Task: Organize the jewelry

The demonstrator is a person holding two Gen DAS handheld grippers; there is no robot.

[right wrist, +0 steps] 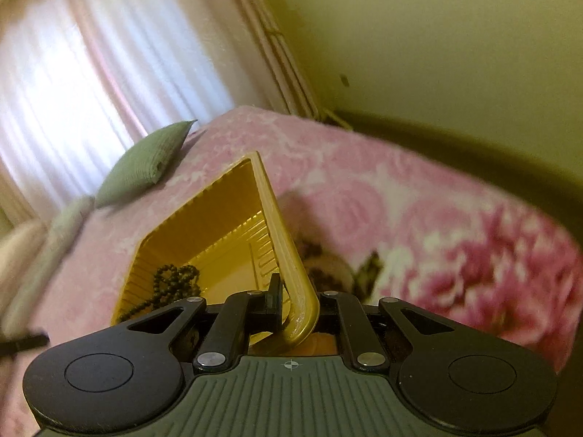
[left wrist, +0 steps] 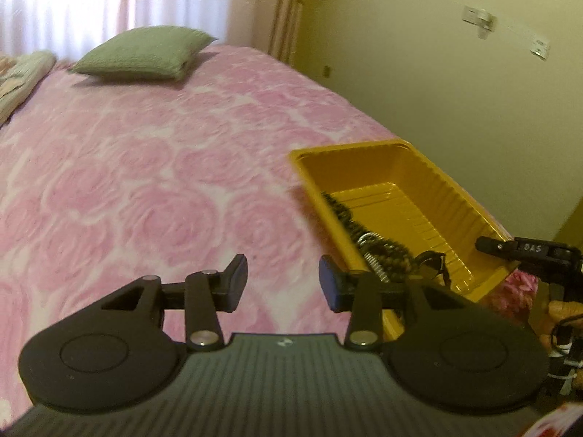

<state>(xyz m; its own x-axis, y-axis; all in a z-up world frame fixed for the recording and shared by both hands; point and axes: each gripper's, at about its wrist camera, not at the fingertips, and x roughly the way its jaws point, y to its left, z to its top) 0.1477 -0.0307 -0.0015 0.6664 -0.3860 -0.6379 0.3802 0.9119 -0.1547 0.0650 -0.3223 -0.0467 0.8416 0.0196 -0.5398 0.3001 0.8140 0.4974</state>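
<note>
Yellow tray point(right wrist: 277, 218) holds dark beads point(right wrist: 171, 284); right hand-held gripper point(right wrist: 297, 306) clamps its rim.

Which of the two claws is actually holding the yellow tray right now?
The right claw: it is shut on the rim of the yellow tray. The left claw is open over the pink bedspread, gripping nothing.

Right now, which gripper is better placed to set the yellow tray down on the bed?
Right. The right gripper is already clamped on the yellow tray's corner rim, with beads inside. The left gripper is open and empty beside it.
</note>
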